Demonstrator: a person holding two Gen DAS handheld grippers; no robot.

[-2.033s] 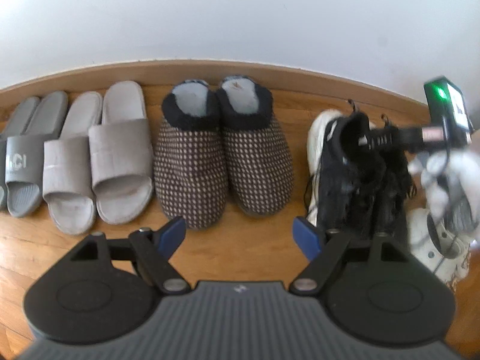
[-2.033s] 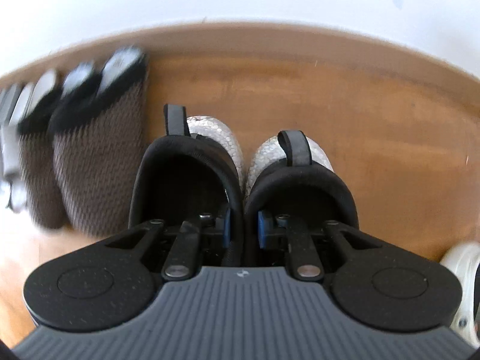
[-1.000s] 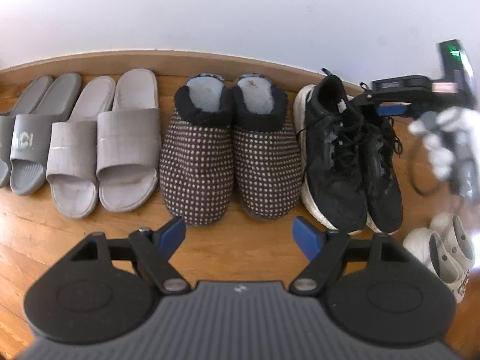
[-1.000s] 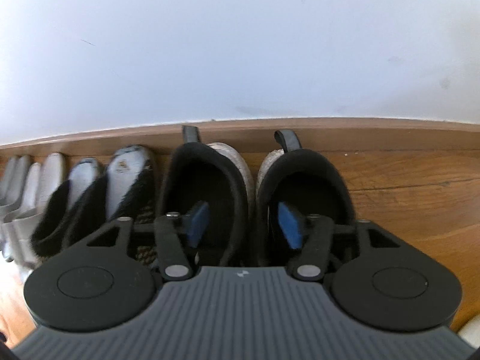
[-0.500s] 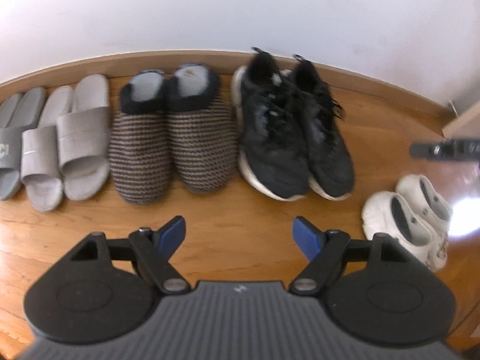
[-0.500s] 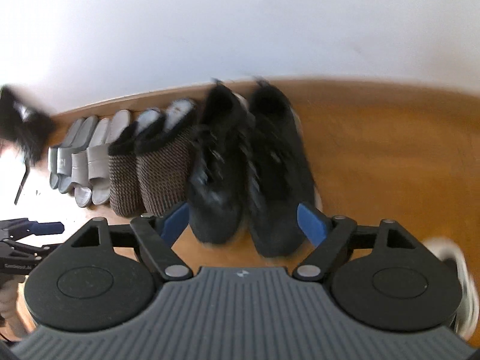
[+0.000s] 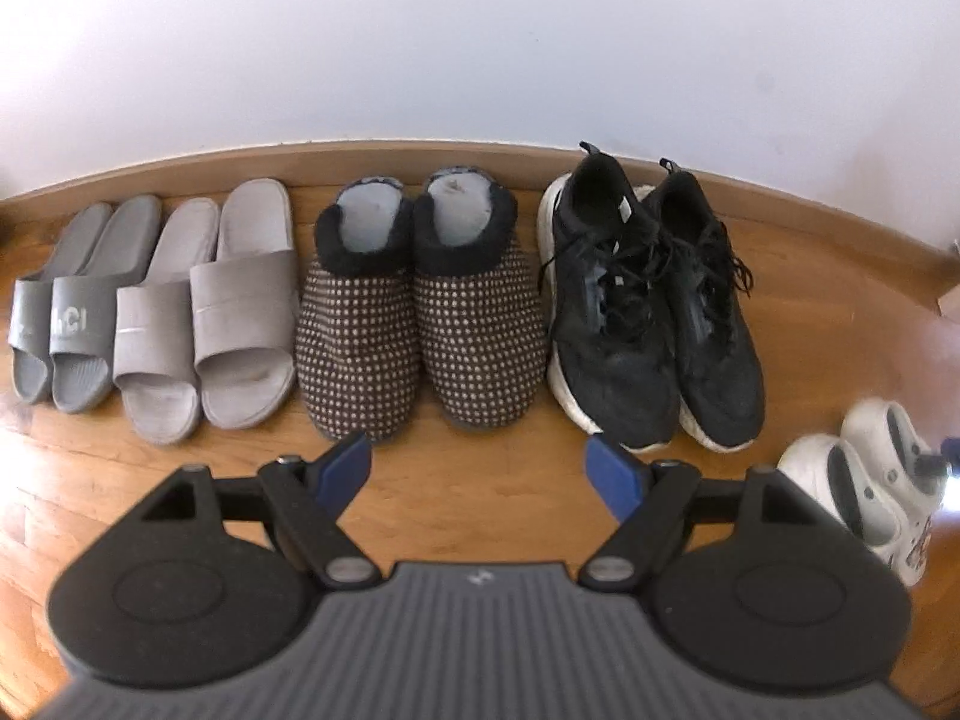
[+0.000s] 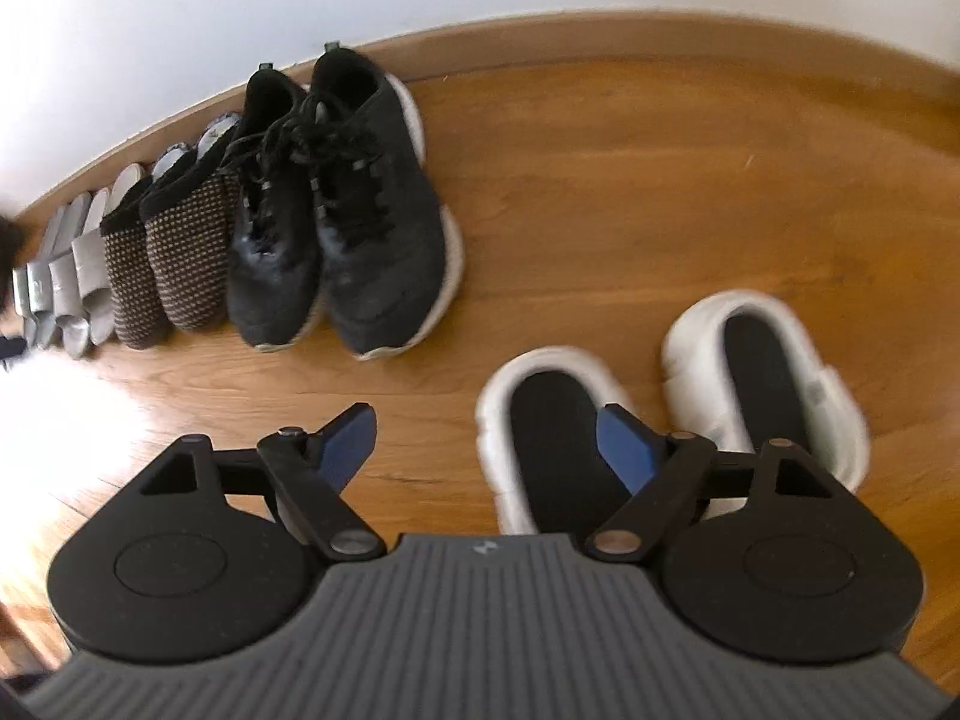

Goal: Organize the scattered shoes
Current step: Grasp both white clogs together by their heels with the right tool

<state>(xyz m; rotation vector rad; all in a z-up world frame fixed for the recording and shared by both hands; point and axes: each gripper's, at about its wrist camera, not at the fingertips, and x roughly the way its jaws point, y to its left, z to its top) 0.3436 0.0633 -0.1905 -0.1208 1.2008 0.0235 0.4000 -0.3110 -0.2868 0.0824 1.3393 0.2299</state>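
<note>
My right gripper point(image 8: 483, 441) has let go of the sneakers point(image 8: 336, 204) and swung away from the wall; a second ago its jaws sat inside their collars. Now the jaws stand released, empty, low in the frame over the clogs point(image 8: 672, 396), the right blue pad in front of the nearer clog's dark opening. The sneakers lie side by side at the upper left of that view, heels to the baseboard point(image 8: 600, 36).

My left gripper point(image 7: 477, 465) is released too, nothing between its jaws, and has drifted back slightly. It sees the full row on the floor point(image 7: 480, 498): grey slides point(image 7: 60, 312), beige slides point(image 7: 210, 312), dotted slippers point(image 7: 420, 312), sneakers, with the clogs apart at lower right.
</note>
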